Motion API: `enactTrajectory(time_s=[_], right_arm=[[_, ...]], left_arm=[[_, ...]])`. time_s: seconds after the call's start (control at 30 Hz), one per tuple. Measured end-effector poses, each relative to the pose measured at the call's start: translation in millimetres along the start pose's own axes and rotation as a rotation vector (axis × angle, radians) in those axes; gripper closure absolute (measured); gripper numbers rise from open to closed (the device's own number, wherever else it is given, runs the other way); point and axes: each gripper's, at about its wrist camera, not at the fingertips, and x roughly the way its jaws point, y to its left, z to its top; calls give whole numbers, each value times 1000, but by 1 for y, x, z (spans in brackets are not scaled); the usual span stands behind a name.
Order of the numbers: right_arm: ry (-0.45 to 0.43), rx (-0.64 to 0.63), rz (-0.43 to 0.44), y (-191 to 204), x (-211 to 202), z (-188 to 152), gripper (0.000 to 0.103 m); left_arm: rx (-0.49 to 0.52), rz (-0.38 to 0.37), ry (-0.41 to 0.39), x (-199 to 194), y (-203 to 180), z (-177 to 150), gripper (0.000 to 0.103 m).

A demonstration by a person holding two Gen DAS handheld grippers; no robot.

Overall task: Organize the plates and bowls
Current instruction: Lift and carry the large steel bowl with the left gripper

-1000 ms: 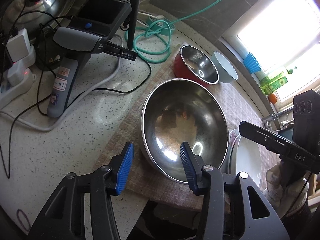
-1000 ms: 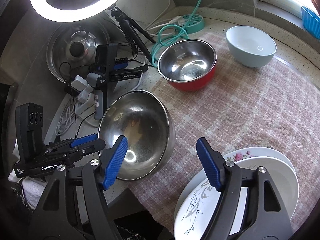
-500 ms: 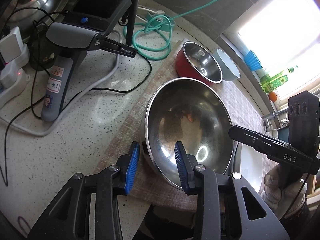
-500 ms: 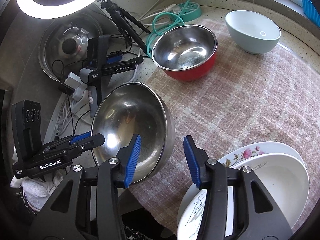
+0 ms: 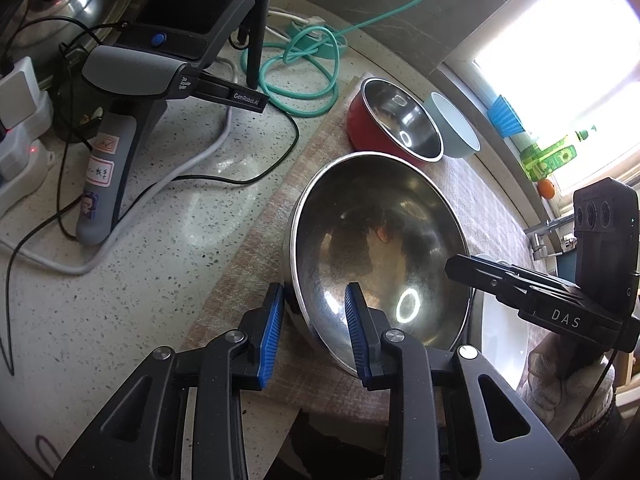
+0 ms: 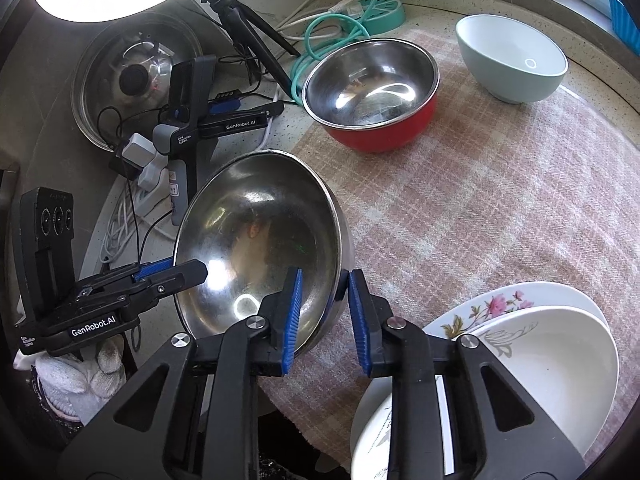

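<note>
A large steel bowl [image 5: 380, 240] sits tilted at the near edge of the pink plaid cloth [image 6: 480, 216]; it also shows in the right wrist view [image 6: 256, 240]. My left gripper [image 5: 314, 332] is shut on its left rim, one blue pad inside and one outside. My right gripper [image 6: 324, 316] is shut on its right rim the same way. A red bowl with a steel inside [image 6: 372, 92] and a pale blue bowl [image 6: 512, 60] stand further back. Stacked floral plates [image 6: 540, 352] lie at the near right.
A spare gripper on a stand [image 5: 160, 64], power strips and cables [image 5: 24, 128], a tripod with a ring light [image 6: 248, 36], a green hose coil [image 5: 304, 68] and a pot lid [image 6: 136, 76] crowd the counter on the left. A window sill [image 5: 532, 136] runs along the right.
Both grippers have closed from wide open onto opposite rims of the large steel bowl. The bowl has tipped up and sits higher in view.
</note>
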Motion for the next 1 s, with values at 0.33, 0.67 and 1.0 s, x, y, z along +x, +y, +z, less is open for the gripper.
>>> enactTrajectory(time_s=[0.33, 0.67, 1.0], right_arm=[[-49, 15, -7, -10, -26, 1, 78], [-122, 40, -23, -27, -55, 0, 83], [-199, 74, -61, -53, -98, -8, 83]], left_arm=[[34, -18, -34, -10, -24, 10, 75], [98, -29, -60, -10, -53, 17, 75], [173, -77, -79, -10, -97, 26, 75]])
